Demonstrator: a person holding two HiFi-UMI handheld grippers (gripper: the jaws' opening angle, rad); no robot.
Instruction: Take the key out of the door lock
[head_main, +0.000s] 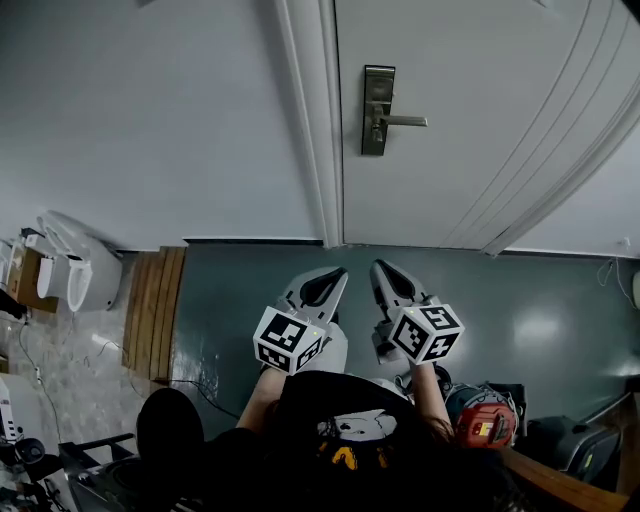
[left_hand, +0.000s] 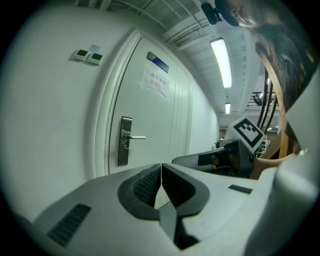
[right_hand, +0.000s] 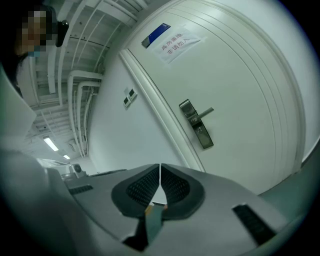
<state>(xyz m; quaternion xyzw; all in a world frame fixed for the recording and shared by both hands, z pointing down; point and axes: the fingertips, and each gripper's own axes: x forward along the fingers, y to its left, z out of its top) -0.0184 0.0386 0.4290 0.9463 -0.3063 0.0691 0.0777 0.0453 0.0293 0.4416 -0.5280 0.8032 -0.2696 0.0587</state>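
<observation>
Working at the approach step, with the extraction itself not yet begun. Holding the left gripper and the right gripper side by side, low over the grey floor, both pointing toward the closed white door and well apart from it. Holding the left jaws clenched, ribbed pads meeting at the tips, with nothing between them. Holding the right jaws likewise clenched and empty. Locating the task's thing at the metal lock plate, near the door's left edge just beside the door frame, with the lever handle projecting to the right. Failing to resolve the key in any view, being too small to tell; presuming it seated in the plate below the lever. Judging the next move as calling for raising one gripper forward to the plate, releasing its jaws ahead of contact, setting the pads on either side of the key's head, clenching, then drawing straight out along the keyway. Expecting binding if pulling at an angle or with the key turned off its neutral position.
</observation>
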